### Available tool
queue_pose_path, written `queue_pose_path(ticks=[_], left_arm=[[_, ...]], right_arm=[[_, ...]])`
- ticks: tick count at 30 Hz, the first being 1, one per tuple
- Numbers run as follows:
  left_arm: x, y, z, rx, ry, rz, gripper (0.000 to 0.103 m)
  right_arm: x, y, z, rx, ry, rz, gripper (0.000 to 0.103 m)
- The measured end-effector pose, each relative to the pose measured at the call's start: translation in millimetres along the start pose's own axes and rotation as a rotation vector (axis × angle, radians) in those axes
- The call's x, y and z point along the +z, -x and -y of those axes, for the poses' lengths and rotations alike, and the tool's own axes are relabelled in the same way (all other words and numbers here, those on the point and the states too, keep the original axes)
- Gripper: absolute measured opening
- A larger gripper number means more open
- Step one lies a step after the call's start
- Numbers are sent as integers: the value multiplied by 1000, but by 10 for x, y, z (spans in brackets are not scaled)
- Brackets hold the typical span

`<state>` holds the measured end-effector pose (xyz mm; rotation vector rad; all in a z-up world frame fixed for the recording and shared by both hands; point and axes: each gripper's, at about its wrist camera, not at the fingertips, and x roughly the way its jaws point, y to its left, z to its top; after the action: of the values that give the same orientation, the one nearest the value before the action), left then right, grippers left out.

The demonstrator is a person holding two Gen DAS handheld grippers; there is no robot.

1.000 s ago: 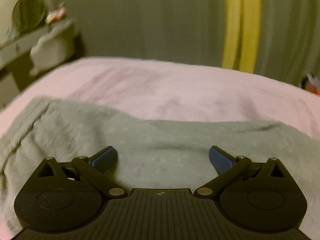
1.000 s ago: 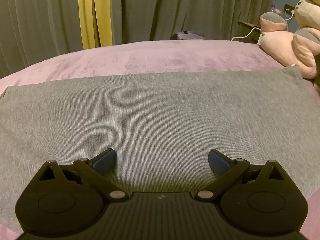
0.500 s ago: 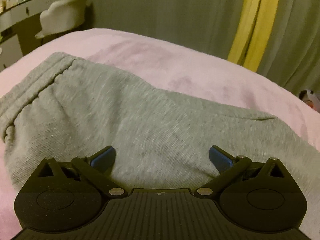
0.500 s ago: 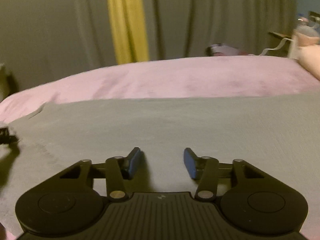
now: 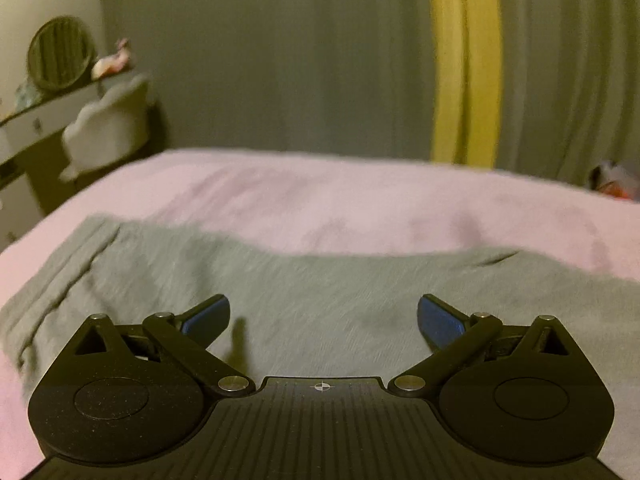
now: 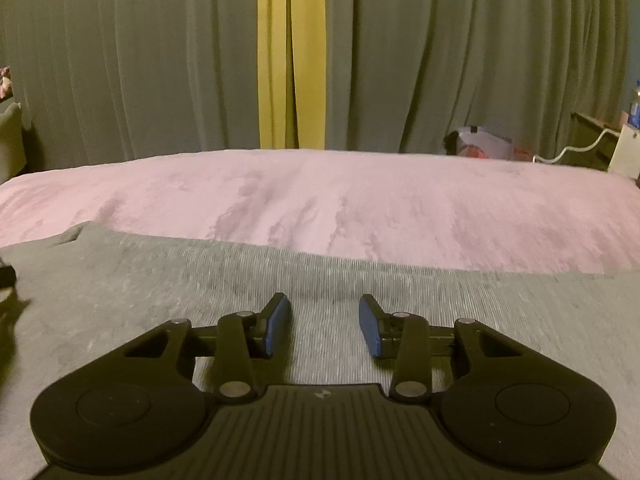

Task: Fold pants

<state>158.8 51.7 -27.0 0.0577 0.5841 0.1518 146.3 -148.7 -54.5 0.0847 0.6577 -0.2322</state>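
Grey pants point(image 5: 320, 288) lie flat on a pink bed cover point(image 5: 360, 208). In the left wrist view the waistband end point(image 5: 60, 280) shows at the left. My left gripper point(image 5: 323, 318) hovers over the cloth, open wide, with nothing between its blue pads. In the right wrist view the pants point(image 6: 360, 292) stretch across the lower half. My right gripper point(image 6: 325, 326) sits above the cloth with its jaws closing; a gap remains and no cloth is pinched between the pads.
Grey curtains with a yellow strip point(image 6: 290, 60) hang behind the bed. A shelf with a round mirror point(image 5: 60, 58) and a pale chair point(image 5: 108, 132) stand at the left. A bag point(image 6: 484, 146) and a cable lie beyond the bed's far right edge.
The right gripper's jaws narrowed from wide open to a small gap, and it slid left along the pants. The left gripper stayed open; its view swung down toward the waistband, then back.
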Motion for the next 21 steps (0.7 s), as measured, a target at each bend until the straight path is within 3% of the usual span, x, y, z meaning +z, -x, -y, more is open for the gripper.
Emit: queue_pose_path(ticks=[2,6,11,17,21], left_arm=[[-2,4,89,-48,-44,16,103],[-45,-163,281,-124,-146,-35,103],[14,-370,203,-132,-79,-83,103],[-21,-443,240,-129,-89,-72,103],[-23,-408,156,-151,-70,-73,103]], right_arm=[[-14,-27,-38,-12,27,16,41],[9,-66,-30,-16,32,28,43],[27,69,81,12,-35,34,43],[-160,200,111,-25,-35,28,60],[-37,-33,87,-58,-30,-7,82]])
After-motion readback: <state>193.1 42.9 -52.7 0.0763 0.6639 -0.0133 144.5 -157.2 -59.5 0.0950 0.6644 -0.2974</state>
